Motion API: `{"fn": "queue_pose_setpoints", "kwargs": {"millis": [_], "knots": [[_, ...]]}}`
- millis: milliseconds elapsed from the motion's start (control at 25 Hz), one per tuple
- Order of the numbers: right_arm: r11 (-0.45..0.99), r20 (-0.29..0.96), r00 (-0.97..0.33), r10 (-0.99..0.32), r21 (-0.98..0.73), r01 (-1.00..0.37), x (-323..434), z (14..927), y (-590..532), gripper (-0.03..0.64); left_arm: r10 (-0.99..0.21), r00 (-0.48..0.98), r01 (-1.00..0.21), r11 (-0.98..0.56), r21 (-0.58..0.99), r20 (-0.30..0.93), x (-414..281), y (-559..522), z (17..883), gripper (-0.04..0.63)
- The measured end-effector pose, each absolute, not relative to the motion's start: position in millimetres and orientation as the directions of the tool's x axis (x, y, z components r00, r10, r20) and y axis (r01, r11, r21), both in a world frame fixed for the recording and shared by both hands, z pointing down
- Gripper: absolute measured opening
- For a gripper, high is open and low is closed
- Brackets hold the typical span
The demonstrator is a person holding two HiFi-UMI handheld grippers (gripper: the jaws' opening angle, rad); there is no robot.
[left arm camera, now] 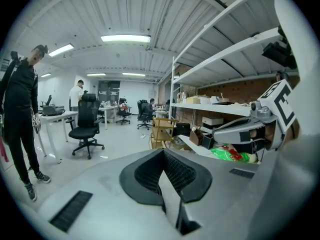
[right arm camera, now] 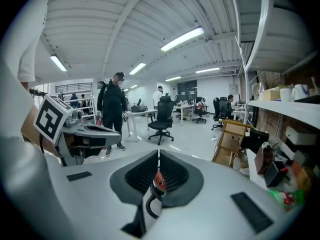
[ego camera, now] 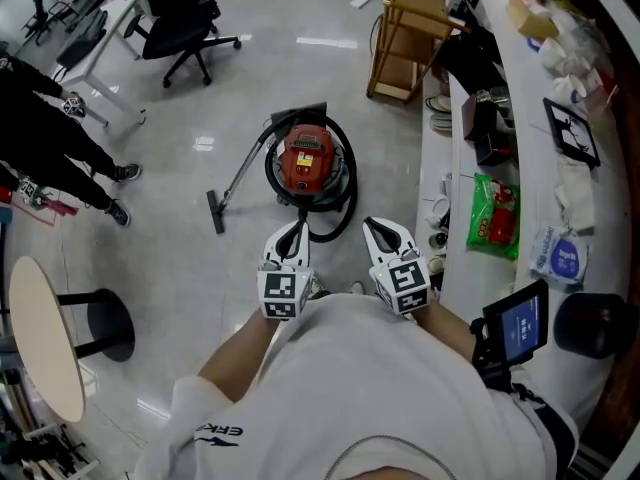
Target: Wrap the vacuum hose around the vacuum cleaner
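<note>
Closest to the camera I see the wearer's white shirt (ego camera: 380,398) filling the bottom of the head view. Both handheld grippers are raised just in front of it, side by side, each with its marker cube. The left gripper (ego camera: 291,236) has its jaws clenched together with nothing between them. The right gripper (ego camera: 383,233) also has its jaws pressed nearly shut and grasps nothing; through the narrow slit in its own view I can glimpse the red machine on the floor. A small lit screen (ego camera: 520,328) sits by the wearer's right arm. Just beyond the jaw tips, on the pale floor, stands the red vacuum cleaner (ego camera: 308,160), apart from both grippers. Its black hose (ego camera: 347,193) curls in a loop around the body, and the wand runs off to the left, ending in a floor nozzle (ego camera: 216,211) lying on the floor. To the right runs a long white counter (ego camera: 500,118) carrying a green packet (ego camera: 495,216) and other clutter. At left a person in black (ego camera: 50,128) stands near a round table (ego camera: 45,338). Farther back are a black office chair (ego camera: 180,23) and a wooden trolley (ego camera: 405,38).
</note>
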State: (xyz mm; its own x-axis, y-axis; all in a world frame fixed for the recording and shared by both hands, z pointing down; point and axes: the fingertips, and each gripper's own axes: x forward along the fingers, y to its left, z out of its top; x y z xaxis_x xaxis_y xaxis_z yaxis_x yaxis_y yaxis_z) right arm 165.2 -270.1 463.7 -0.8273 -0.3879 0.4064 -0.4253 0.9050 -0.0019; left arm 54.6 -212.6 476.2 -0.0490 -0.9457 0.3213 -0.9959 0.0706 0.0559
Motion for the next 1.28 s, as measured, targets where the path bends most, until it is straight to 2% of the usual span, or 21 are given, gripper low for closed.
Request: {"fn": "queue_pose_setpoints", "kwargs": {"millis": [640,1280], "knots": [[0.895,0.357,-0.834,-0.422,0.018,-0.445,182.3,441.5,-281.1,0.003,-0.961,-0.038,-0.998,0.047,0.028,0.274,74.9,-219.9,454.4,0.003],[0.898,0.368,-0.833,-0.413,0.011,-0.440,169.8,446.9,-267.5,0.003,-0.964,-0.050,-0.996,0.067,0.055,0.261,64.0,-209.8,453.7,0.003]]}}
